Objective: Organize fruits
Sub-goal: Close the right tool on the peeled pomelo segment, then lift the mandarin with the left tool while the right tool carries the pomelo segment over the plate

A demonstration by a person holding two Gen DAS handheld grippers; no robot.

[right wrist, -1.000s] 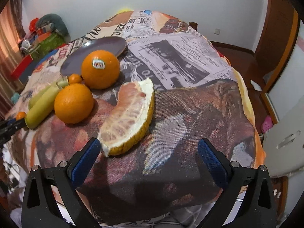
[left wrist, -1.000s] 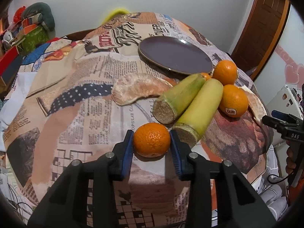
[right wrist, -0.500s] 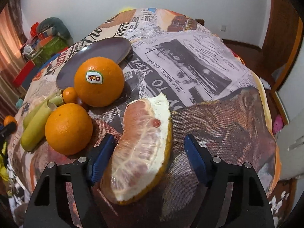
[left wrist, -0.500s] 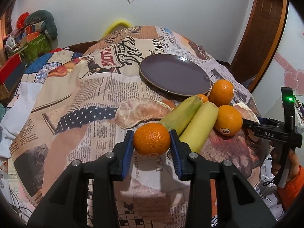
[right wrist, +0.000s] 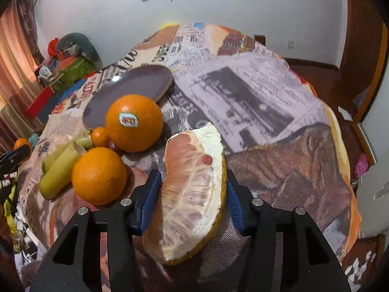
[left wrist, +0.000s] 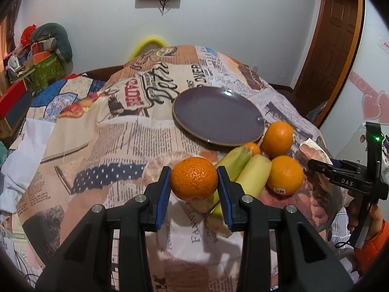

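My left gripper (left wrist: pixel 193 187) is shut on a small mandarin (left wrist: pixel 193 182) and holds it above the table. My right gripper (right wrist: pixel 192 194) is shut on a pomelo wedge (right wrist: pixel 192 189), pink flesh up. A dark purple plate (left wrist: pixel 217 115) lies beyond, also in the right wrist view (right wrist: pixel 121 97). Two stickered oranges (right wrist: pixel 135 123) (right wrist: pixel 99 175), a tiny mandarin (right wrist: pixel 99 136) and two green-yellow stalks (left wrist: pixel 252 174) lie beside the plate. Another peeled pomelo piece (left wrist: pixel 155 168) lies mostly hidden behind my left fingers.
The table carries a newspaper-print cloth (left wrist: pixel 136 131). Boxes and bags (left wrist: pixel 39 56) are piled at the far left. A wooden door (left wrist: pixel 335 48) stands at the right. The right gripper's body (left wrist: pixel 350 182) shows at the table's right edge.
My left gripper has lifted the mandarin off the table. My right gripper has moved forward around the pomelo wedge and closed on it.
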